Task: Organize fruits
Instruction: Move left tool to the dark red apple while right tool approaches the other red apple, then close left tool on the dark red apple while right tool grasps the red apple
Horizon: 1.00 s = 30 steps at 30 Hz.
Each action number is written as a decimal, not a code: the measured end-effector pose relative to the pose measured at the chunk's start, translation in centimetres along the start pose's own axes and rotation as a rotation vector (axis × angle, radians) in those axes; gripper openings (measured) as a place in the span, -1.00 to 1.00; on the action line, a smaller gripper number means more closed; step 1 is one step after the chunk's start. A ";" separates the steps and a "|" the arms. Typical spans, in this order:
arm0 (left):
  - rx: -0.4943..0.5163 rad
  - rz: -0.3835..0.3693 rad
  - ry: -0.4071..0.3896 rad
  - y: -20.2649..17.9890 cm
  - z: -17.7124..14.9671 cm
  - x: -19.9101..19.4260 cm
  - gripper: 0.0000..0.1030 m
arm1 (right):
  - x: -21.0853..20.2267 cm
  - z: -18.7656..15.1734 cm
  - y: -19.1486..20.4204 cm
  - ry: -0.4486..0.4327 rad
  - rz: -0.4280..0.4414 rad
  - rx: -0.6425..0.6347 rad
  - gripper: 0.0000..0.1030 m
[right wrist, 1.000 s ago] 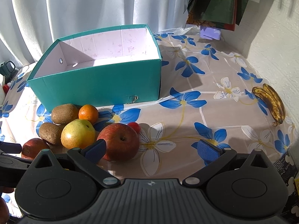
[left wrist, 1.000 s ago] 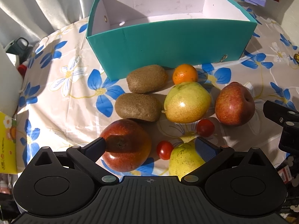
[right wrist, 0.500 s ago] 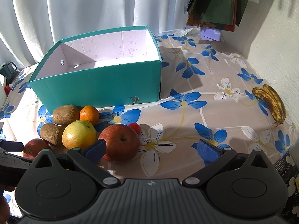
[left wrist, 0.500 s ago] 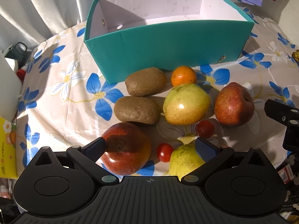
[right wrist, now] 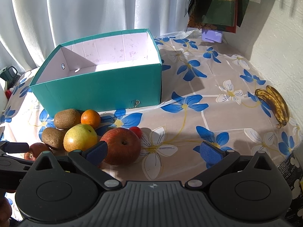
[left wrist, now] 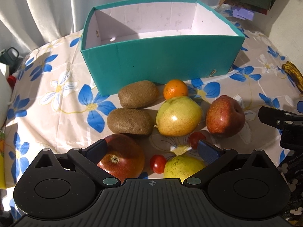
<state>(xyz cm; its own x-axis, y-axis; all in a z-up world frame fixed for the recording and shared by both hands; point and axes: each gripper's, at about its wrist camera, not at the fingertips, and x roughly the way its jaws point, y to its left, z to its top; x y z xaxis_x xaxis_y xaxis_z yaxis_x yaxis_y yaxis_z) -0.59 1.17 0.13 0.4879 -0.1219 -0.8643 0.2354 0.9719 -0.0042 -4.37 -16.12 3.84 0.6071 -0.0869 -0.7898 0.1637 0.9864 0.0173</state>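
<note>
Left wrist view: left tongs [left wrist: 151,149] are spread wide, released, over a cherry tomato [left wrist: 158,163]; teal box [left wrist: 161,64] is seen ahead. Right tongs [right wrist: 153,151] likewise released, beside a red apple [right wrist: 121,146].

two kiwis [left wrist: 138,94], two red apples [left wrist: 224,116], two pears [left wrist: 179,116] (yellowish), two cherry tomatoes [left wrist: 158,163], one orange [left wrist: 175,91]

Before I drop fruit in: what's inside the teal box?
The teal box shows only bare white inner walls and a strip of sunlit floor, with no fruit visible. Its front wall hides the near floor in both views, so I cannot confirm that part.
</note>
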 end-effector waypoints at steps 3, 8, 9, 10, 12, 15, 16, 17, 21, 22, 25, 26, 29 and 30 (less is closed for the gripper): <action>0.007 0.008 -0.083 0.2 -0.8 -0.5 1.00 | 0.0 -0.1 -0.3 0.001 0.000 0.009 1.00; -0.023 -0.103 -0.091 1.8 -1.3 -0.8 1.00 | 0.3 -0.2 -0.7 0.009 0.001 0.024 1.00; -0.053 -0.114 -0.098 2.4 -1.4 -0.9 1.00 | 0.4 -0.3 -0.7 0.011 0.001 0.027 1.00; -0.075 -0.120 -0.110 2.9 -1.6 -1.0 1.00 | 0.5 -0.3 -0.7 0.016 0.003 0.029 1.00; -0.094 -0.117 -0.123 3.8 -1.8 -1.2 1.00 | 0.8 -0.4 -0.7 0.024 0.005 0.031 1.00; -0.081 -0.128 -0.136 4.6 -2.1 -1.3 1.00 | 1.2 -0.5 -0.6 0.039 0.010 0.033 1.00; -0.077 -0.132 -0.134 4.7 -2.2 -1.1 1.00 | 1.4 -0.5 -0.6 0.045 0.013 0.032 1.00; -0.079 -0.143 -0.136 4.9 -2.2 -1.0 1.00 | 1.6 -0.5 -0.5 0.051 0.015 0.031 1.00; -0.074 -0.120 -0.127 5.3 -2.5 -0.1 1.00 | 2.4 -0.4 -0.1 0.071 0.023 0.021 1.00; -0.073 -0.120 -0.122 5.4 -2.5 0.2 1.00 | 2.6 -0.4 0.0 0.077 0.026 0.018 1.00; -0.086 -0.154 -0.098 5.9 -2.5 1.0 1.00 | 3.3 -0.3 0.2 0.097 0.029 0.015 1.00; -0.081 -0.149 -0.090 5.9 -2.5 1.4 1.00 | 3.5 -0.3 0.3 0.105 0.030 0.014 1.00; -0.064 -0.121 -0.064 5.8 -2.5 2.3 1.00 | 4.0 -0.2 0.4 0.118 0.034 0.010 1.00; -0.070 -0.125 -0.055 5.8 -2.4 2.5 1.00 | 4.2 -0.2 0.4 0.119 0.036 0.010 1.00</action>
<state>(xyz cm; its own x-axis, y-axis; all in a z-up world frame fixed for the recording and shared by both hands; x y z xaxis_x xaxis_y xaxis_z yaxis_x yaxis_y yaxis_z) -0.05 6.97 -3.24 0.5039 -0.2514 -0.8264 0.2391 0.9599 -0.1462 -1.93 -16.06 0.45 0.5162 -0.0335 -0.8558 0.1511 0.9871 0.0525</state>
